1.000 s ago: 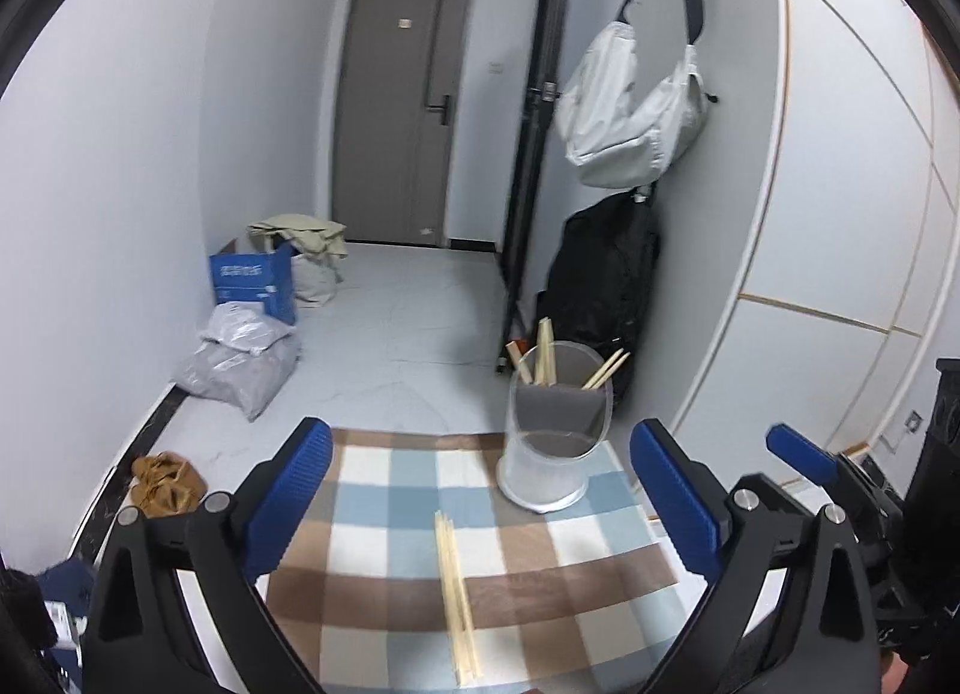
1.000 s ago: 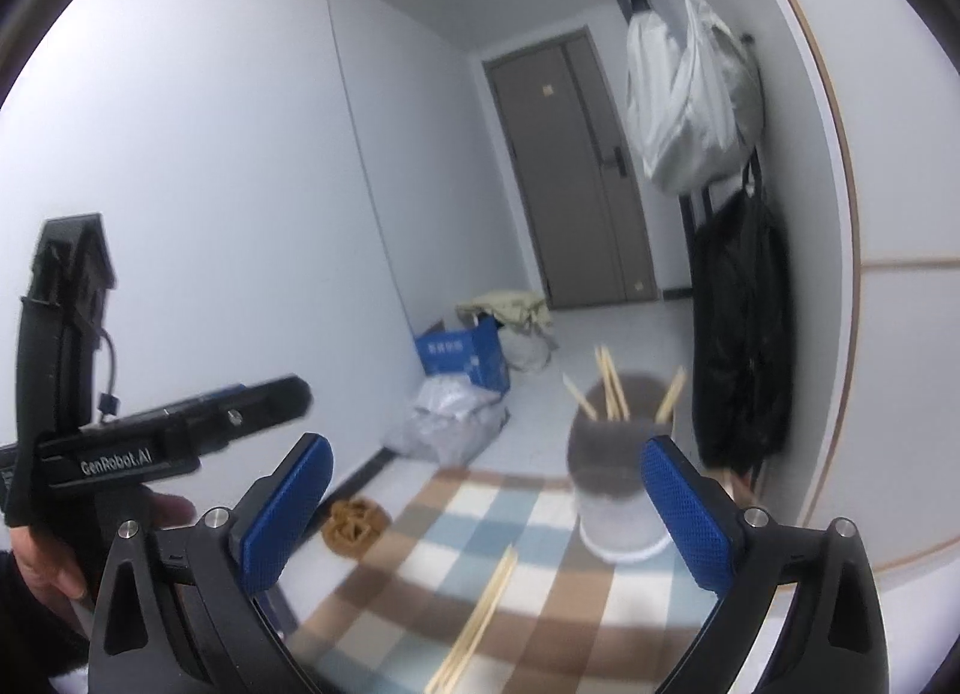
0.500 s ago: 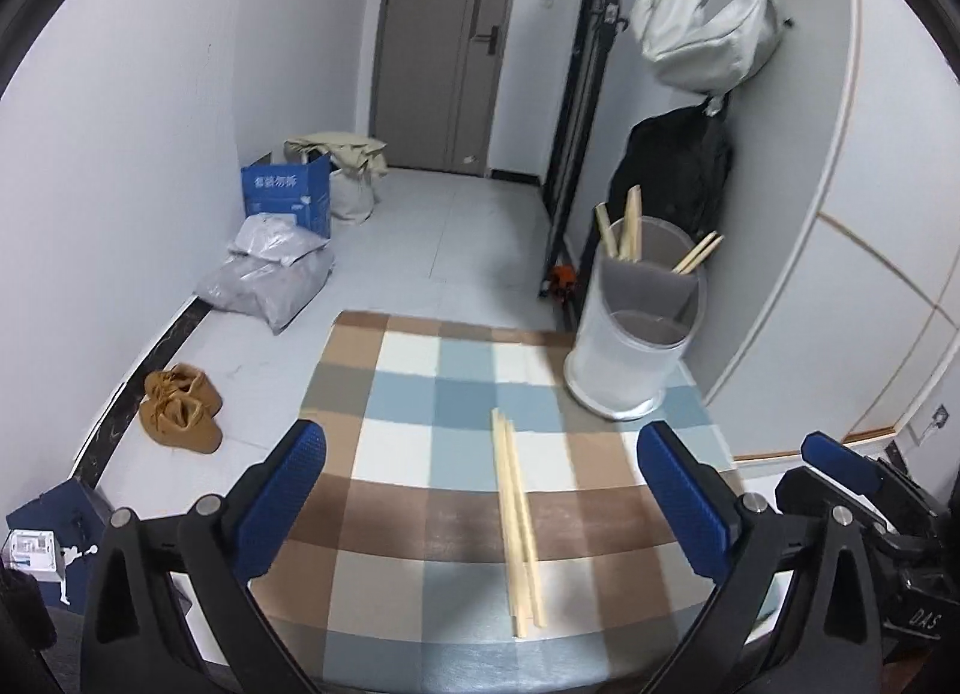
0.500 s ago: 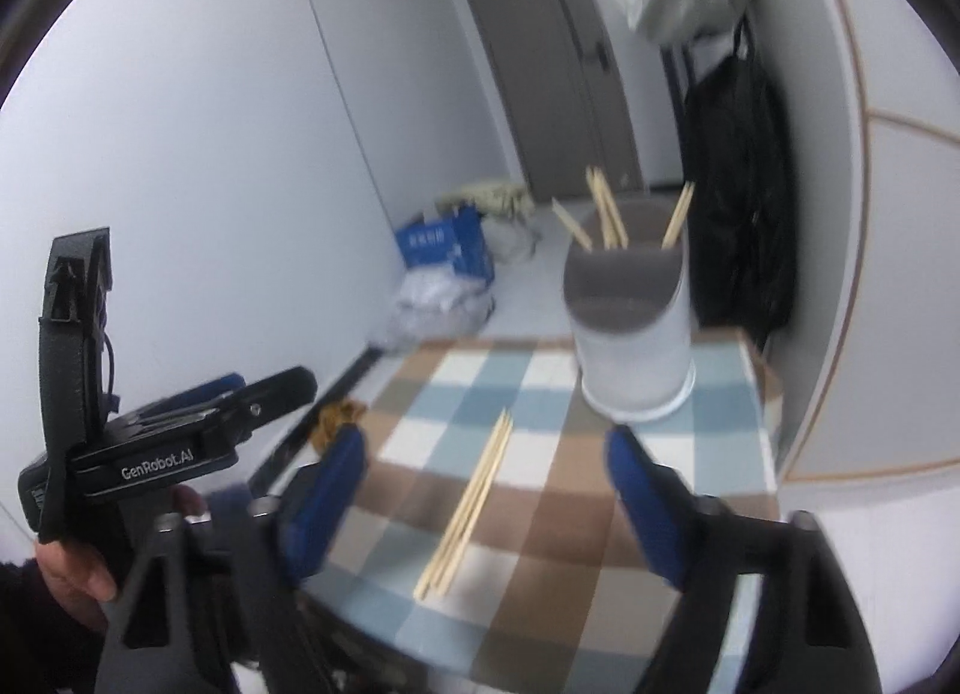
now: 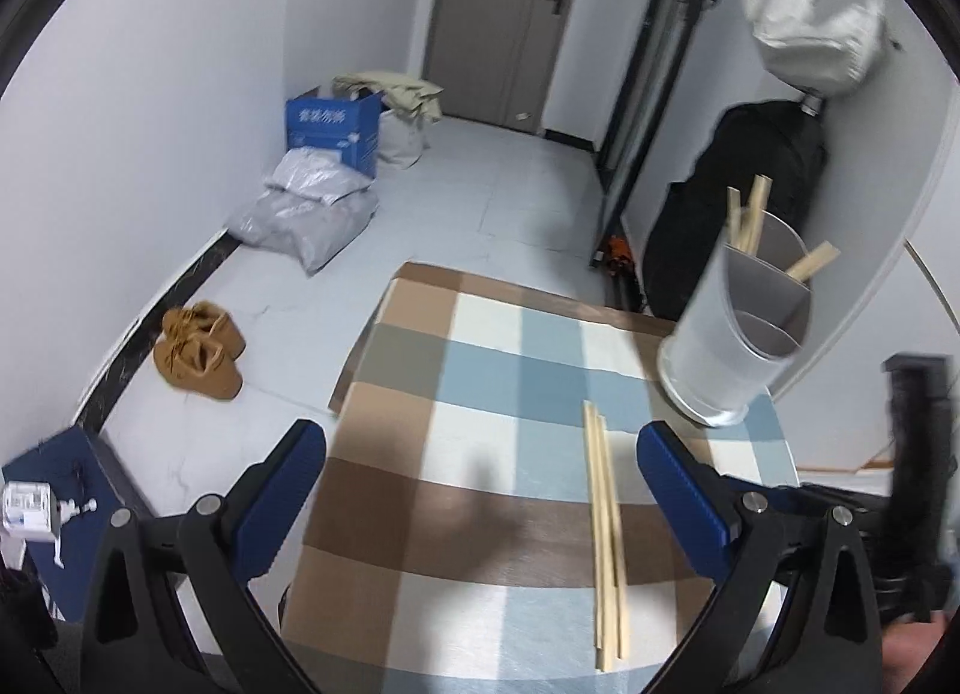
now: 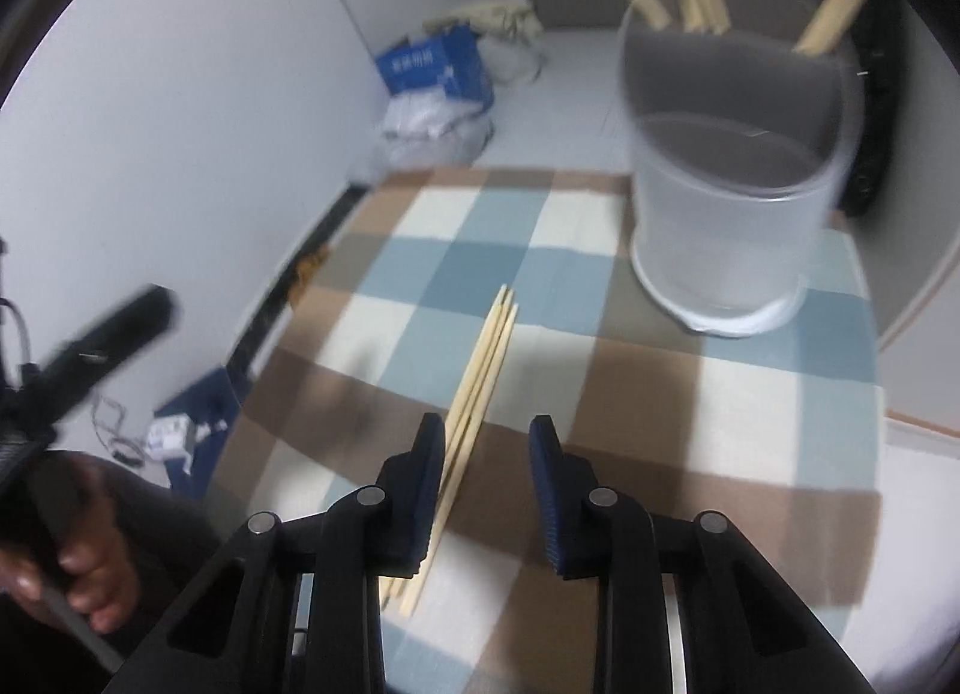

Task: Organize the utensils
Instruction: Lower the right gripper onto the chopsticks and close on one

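Wooden chopsticks (image 5: 606,526) (image 6: 486,358) lie in a loose bundle on the checkered cloth (image 5: 480,370) (image 6: 720,394). A translucent utensil holder (image 5: 732,346) (image 6: 732,202) stands at the cloth's far right with several chopsticks in its back compartment. My left gripper (image 5: 480,442) hangs wide open above the cloth, the bundle lying near its right finger. My right gripper (image 6: 486,430) is low over the bundle's near half and its jaws are closing. The sticks run just inside its left finger (image 6: 429,472), and no pad is seen pressing on them.
Brown slippers (image 5: 201,349), a grey plastic bag (image 5: 306,214) and a blue box (image 5: 333,132) sit on the floor to the left. A black bag (image 5: 738,196) leans on the right wall behind the holder. A hand (image 6: 90,562) grips the left tool's handle.
Both grippers have dropped and tipped down toward the cloth. The right one's jaws have narrowed from wide open, and the chopsticks now lie at its fingers.
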`<state>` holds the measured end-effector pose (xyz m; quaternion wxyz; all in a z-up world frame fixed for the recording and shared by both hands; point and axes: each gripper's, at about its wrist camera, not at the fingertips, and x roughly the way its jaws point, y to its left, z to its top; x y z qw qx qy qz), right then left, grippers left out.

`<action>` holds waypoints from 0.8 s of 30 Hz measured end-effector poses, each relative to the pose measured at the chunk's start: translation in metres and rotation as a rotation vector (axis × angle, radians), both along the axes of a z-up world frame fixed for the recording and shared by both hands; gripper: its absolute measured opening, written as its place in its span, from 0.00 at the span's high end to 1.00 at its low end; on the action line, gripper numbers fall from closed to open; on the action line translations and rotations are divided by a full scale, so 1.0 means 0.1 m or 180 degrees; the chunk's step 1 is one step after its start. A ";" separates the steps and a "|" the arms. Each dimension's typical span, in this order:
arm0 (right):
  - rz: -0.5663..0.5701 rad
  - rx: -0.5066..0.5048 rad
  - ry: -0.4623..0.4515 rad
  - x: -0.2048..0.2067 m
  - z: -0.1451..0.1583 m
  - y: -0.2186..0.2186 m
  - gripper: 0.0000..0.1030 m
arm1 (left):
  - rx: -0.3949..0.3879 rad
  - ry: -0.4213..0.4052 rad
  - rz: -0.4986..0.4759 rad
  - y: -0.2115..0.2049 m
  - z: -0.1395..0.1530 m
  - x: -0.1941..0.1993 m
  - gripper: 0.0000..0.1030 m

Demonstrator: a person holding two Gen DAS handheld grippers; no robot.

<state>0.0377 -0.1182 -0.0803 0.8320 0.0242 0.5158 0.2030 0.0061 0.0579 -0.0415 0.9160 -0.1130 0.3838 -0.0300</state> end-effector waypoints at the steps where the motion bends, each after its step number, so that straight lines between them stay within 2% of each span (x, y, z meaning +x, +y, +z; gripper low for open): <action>1: 0.0020 -0.0039 0.0046 0.06 -0.05 0.04 0.74 | -0.0033 0.0024 0.0046 0.05 -0.01 0.02 0.02; 5: 0.0103 -0.0214 0.0274 0.32 -0.25 0.22 0.77 | -0.0217 0.0123 0.0172 0.24 -0.06 0.12 0.02; 14: 0.0207 -0.0737 0.0502 0.59 -0.44 0.45 0.79 | -0.0524 0.0280 0.0375 0.46 -0.12 0.17 0.02; 18: 0.0282 -0.0922 0.0528 0.64 -0.45 0.52 0.81 | -0.0549 0.0297 0.0408 0.50 -0.12 0.18 0.02; 20: 0.0265 -0.1110 0.0521 0.67 -0.45 0.56 0.90 | -0.0551 0.0310 0.0392 0.48 -0.13 0.17 0.02; 24: 0.0252 -0.1150 0.0543 0.75 -0.45 0.60 0.89 | -0.0535 0.0292 0.0380 0.48 -0.09 0.17 0.02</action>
